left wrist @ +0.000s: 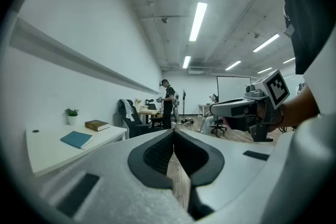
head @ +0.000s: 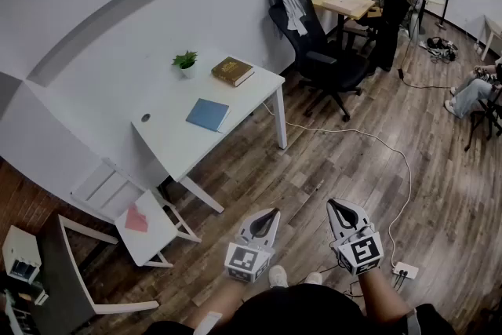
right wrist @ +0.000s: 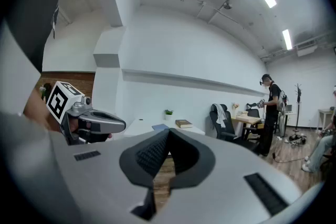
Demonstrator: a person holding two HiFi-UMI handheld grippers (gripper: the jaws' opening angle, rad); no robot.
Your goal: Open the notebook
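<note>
While I am holding both tongs out level in front of me, I am seeing the left gripper (head: 271,213) and the right gripper (head: 336,205) each clenched tight, pads meeting at the tips with nothing caught between them. I am looking at the blue notebook (head: 208,114), which is lying closed and flat on the white desk (head: 169,141), well apart from both tools, close to the desk's front edge and between the brown book (head: 232,71) and the desk's nearer end. I am judging that the task is not yet under way, and I am expecting most of the trouble on the approach. A white cable (head: 353,133) is snaking across the floor between me and the desk, and a low white table (head: 161,235) is standing near the desk's end, so a careless step could snag either. Arriving with the jaws clenched, I am risking a shove instead of a pinch, and a shove could slide the notebook off that front edge. Its cover is sitting flush with the pages, so a tip coming in too steeply could skate over it or lift the whole notebook. I am also minding the brown book, which could be taken for the target by mistake.
</note>
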